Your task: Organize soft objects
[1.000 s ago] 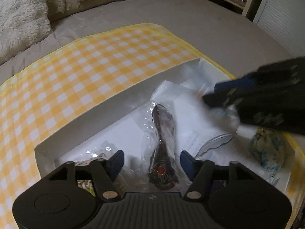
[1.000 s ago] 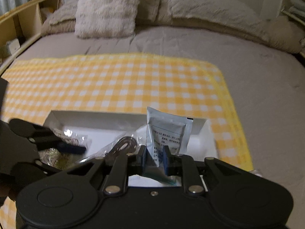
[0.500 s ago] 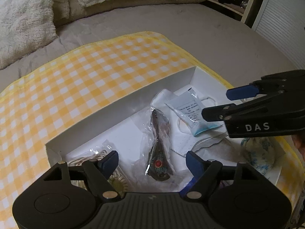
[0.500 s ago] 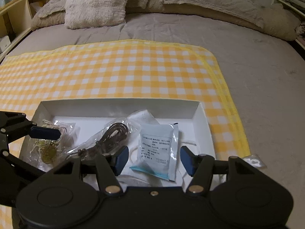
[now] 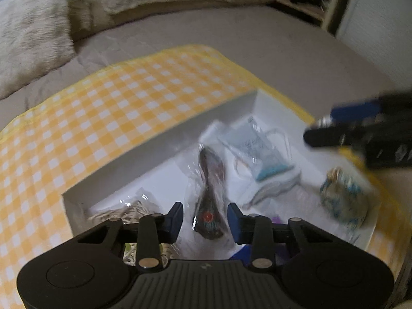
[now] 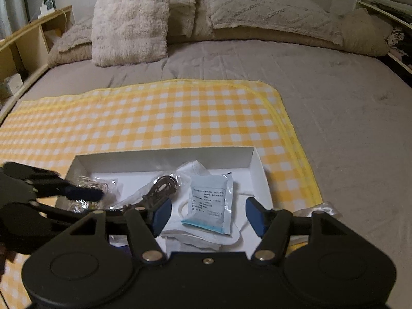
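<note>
White box near on the cloth holds the packets; the right gripper, jaws just opening, hangs empty over the sachet. The left gripper has just been closing around the bagged ornament, grip unclear. Next it needs a sure pinch.

Home bedroom, bed, fluffy pillows, wooden bedside shelf

The sachet lies in the box on the cloth.
</note>
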A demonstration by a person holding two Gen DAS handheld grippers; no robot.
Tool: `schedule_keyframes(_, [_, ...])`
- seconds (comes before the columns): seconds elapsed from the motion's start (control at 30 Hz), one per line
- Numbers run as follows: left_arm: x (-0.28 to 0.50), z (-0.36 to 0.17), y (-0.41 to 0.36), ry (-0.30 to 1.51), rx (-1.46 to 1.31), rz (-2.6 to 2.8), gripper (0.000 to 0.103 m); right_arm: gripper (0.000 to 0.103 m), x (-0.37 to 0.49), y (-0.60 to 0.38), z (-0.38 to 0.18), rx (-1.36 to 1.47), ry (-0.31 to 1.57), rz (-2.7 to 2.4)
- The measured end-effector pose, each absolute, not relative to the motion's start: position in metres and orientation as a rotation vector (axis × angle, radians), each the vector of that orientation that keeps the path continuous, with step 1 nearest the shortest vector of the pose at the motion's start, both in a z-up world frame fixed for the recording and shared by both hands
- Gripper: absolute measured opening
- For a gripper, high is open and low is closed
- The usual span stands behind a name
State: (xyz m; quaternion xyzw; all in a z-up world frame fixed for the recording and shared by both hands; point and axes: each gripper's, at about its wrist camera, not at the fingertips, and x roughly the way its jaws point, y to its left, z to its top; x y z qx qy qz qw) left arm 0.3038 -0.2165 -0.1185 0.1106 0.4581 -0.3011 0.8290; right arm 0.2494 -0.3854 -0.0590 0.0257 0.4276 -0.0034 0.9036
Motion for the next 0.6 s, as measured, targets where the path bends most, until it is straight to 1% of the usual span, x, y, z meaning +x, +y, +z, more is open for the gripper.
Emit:
schedule_keyframes(0.3, [0.306,-0.155,-0.237,1.024,0.464,-0.622,0.039,0.064,0.251,-0.386,-0.06,0.045,0.888,0.014])
schedule_keyframes(0.47, [0.31,-0.157,-0.234,1.033,0.428,-0.622,0.04,0.064,0.253,-0.385,-0.062,0.031,0.904,0.022])
schedule_keyframes(0.5, [0.309,-0.155,-0.233,1.032,0.415,-0.63,0.042,0.064,0.254,-0.385,-0.063,0.031,0.905,0.023])
schedule_keyframes(0.6, [0.307,-0.149,-0.231,1.029,0.38,-0.642,0.056,0.064,0.254,-0.386,-0.064,0.027,0.912,0.023])
